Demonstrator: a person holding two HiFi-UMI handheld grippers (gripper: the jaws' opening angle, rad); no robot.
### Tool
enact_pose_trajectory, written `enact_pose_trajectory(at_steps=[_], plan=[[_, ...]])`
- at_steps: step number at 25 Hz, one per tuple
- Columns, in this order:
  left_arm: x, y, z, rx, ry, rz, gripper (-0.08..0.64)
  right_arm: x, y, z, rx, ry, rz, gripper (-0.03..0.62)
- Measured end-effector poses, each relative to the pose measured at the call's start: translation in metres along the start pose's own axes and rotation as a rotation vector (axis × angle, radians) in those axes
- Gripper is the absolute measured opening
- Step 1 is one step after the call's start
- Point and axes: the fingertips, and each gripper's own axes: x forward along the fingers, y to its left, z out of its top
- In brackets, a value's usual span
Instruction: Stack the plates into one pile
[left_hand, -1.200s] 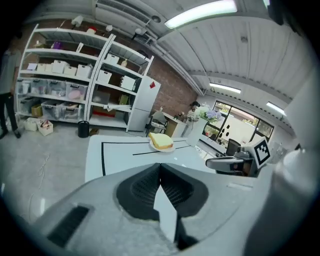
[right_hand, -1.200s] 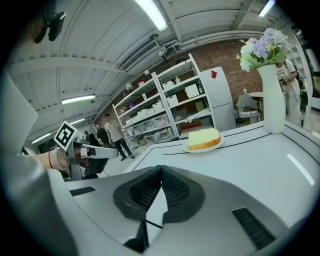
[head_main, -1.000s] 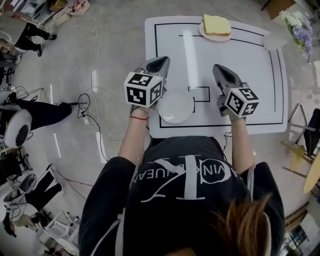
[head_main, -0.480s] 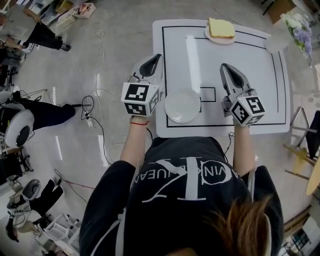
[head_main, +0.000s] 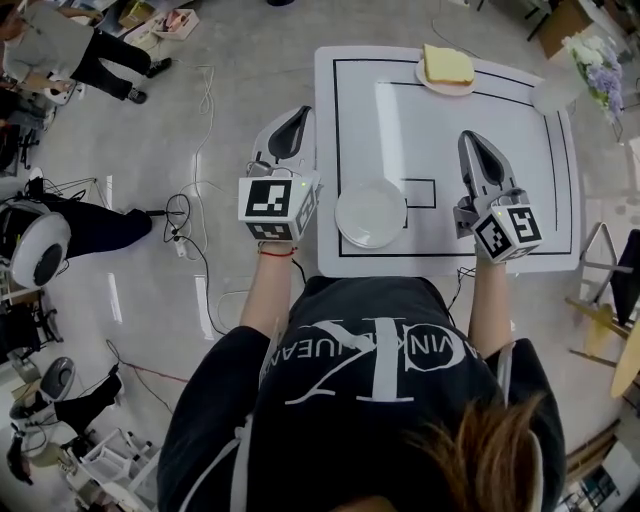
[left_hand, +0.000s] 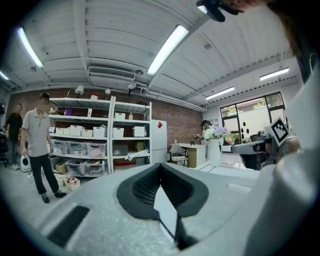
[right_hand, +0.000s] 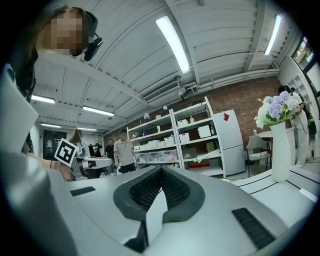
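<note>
Far across the table (head_main: 500, 140) sit a bread-topped plate (head_main: 441, 90) and flowers (head_main: 603, 68).

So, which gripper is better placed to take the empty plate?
Left, probably. The left gripper hangs at the left edge of the table, nearer the empty plate than the right gripper. Both are shut and empty, so either must open first.

Grey concrete floor (head_main: 230, 70), cables (head_main: 185, 225) trailing across it. White table (head_main: 500, 110) with a black outline. Brick back wall (left_hand: 182, 124), white shelving (left_hand: 107, 145) full of storage bins, white fridge (left_hand: 159, 140) beside it. Ribbed ceiling (left_hand: 100, 30), strip lights (left_hand: 167, 47) on. Windows (left_hand: 247, 117) at right.
</note>
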Motion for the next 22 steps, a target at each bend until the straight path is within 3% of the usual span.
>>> enact_pose_trajectory(at_steps=[8,22], plan=[[-0.016,0.02,0.019,-0.004,-0.085,0.063,0.009,0.004,0.016,0.022,-0.065,-0.048,0.046,0.0],[-0.023,0.036,0.03,0.004,-0.121,0.09,0.009,0.009,0.02,0.033,-0.091,-0.071,0.045,0.0]])
